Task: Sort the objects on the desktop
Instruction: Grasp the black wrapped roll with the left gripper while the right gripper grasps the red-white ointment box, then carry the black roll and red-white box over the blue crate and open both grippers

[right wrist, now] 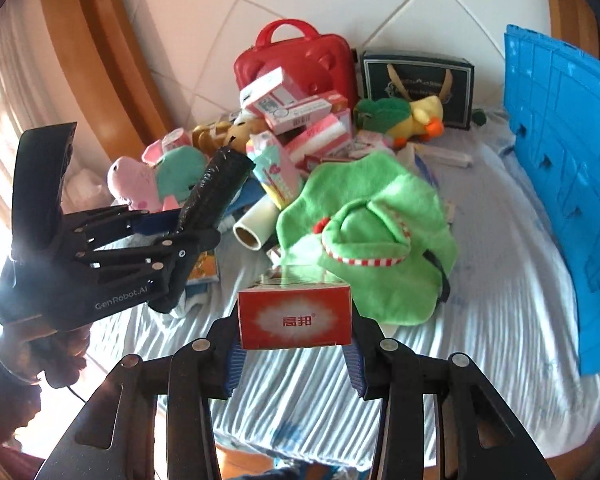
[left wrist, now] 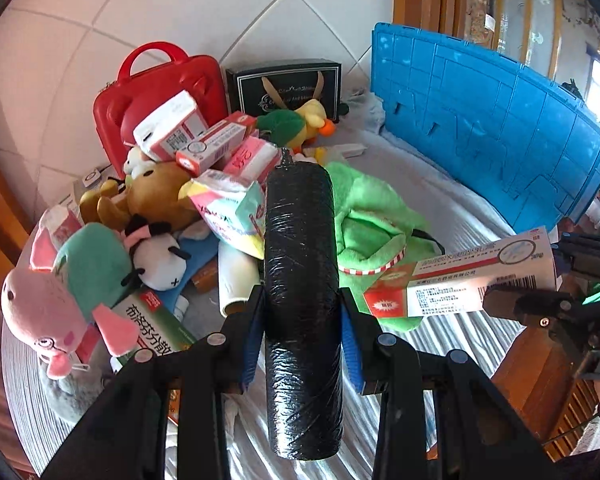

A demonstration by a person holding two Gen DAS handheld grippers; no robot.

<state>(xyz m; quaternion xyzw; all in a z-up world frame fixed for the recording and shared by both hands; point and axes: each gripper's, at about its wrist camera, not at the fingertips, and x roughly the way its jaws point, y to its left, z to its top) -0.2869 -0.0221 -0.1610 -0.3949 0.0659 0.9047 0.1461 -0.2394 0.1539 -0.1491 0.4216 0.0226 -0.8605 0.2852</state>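
Note:
My left gripper (left wrist: 300, 300) is shut on a black roll wrapped in film (left wrist: 300, 240), its blue pads pressing both sides. The roll hangs clear above the pile. In the right wrist view the same left gripper (right wrist: 188, 228) carries the black roll (right wrist: 216, 188) at the left. My right gripper (right wrist: 296, 320) is shut on a red and white medicine box (right wrist: 294, 316), held end-on above the striped cloth. From the left wrist view that box (left wrist: 460, 276) shows lengthwise at the right, with the right gripper (left wrist: 512, 300) behind it.
A heap covers the table's far half: a pink pig plush (left wrist: 48, 312), a brown bear (left wrist: 156, 196), a green frog cloth (right wrist: 364, 236), a duck plush (right wrist: 416, 116), several medicine boxes, a white roll (right wrist: 252, 228). Behind stand a red case (left wrist: 156, 92), a black gift bag (left wrist: 288, 88) and a blue crate lid (left wrist: 488, 120).

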